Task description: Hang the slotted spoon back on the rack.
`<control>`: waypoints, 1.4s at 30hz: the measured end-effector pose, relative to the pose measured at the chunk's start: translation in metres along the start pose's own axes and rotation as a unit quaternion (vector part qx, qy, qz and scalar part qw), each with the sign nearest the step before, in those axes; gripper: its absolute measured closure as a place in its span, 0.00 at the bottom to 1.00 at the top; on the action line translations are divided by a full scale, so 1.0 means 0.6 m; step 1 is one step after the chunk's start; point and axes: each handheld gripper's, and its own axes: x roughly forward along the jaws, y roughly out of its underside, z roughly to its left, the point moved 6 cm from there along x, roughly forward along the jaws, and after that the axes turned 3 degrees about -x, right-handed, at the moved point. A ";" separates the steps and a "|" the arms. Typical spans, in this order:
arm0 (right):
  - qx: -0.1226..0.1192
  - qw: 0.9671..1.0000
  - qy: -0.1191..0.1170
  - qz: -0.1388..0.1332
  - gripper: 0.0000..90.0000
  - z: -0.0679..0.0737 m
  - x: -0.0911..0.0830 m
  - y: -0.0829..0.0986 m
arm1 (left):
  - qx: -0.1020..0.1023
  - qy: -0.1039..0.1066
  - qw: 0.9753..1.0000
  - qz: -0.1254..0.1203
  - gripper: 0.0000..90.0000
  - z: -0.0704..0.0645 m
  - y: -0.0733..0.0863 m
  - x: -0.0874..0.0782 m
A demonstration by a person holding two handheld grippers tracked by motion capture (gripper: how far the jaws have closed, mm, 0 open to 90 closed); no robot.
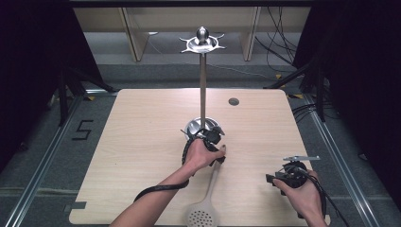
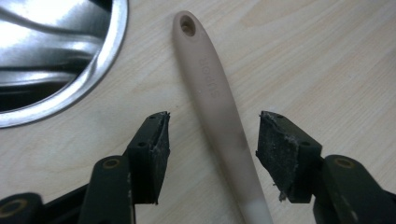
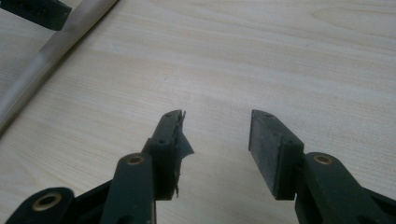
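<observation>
High view, spoon and left tool: your left gripper (image 1: pixel 213 137) is over the upper end of the beige slotted spoon (image 1: pixel 204 212), which lies on the wooden table (image 1: pixel 142 142) with its round holed head at the near edge and its handle running up toward the middle.
High view, left hand: your left hand (image 1: pixel 203 155) reaches in from the bottom, forearm slanted up to the right, a black cable looping back along the arm.
High view, right hand: your right hand (image 1: pixel 305 191) holds the right gripper (image 1: pixel 272 178) low over the table near the right front corner, well apart from the spoon, pointing left.
High view, surroundings: a metal stand (image 1: pixel 203 85) with a round shiny base (image 1: pixel 198 125) rises just behind your left gripper; its top carries a ring of hooks. A small dark round disc (image 1: pixel 233 101) sits in the table farther back.

Left gripper view, spoon: the handle (image 2: pixel 219 102) passes between your two jaws, which stand apart on both sides of it, not touching it. The hanging hole (image 2: pixel 188 25) is at the far end.
Left gripper view, obstacle: the shiny base rim (image 2: pixel 98 74) lies just beside the handle end, at upper left.

Right gripper view, tool: your jaws are spread wide over bare wood, nothing between them; one pad (image 3: pixel 180 135) looks torn.
Right gripper view, spoon: the handle (image 3: pixel 51 51) crosses the upper left corner, with a jaw of the other gripper beside it.
</observation>
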 end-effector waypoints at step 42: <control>-0.002 1.000 -0.003 -0.001 0.61 0.002 -0.001 0.004 | 0.010 -0.038 0.998 0.042 0.68 -0.016 -0.001 0.029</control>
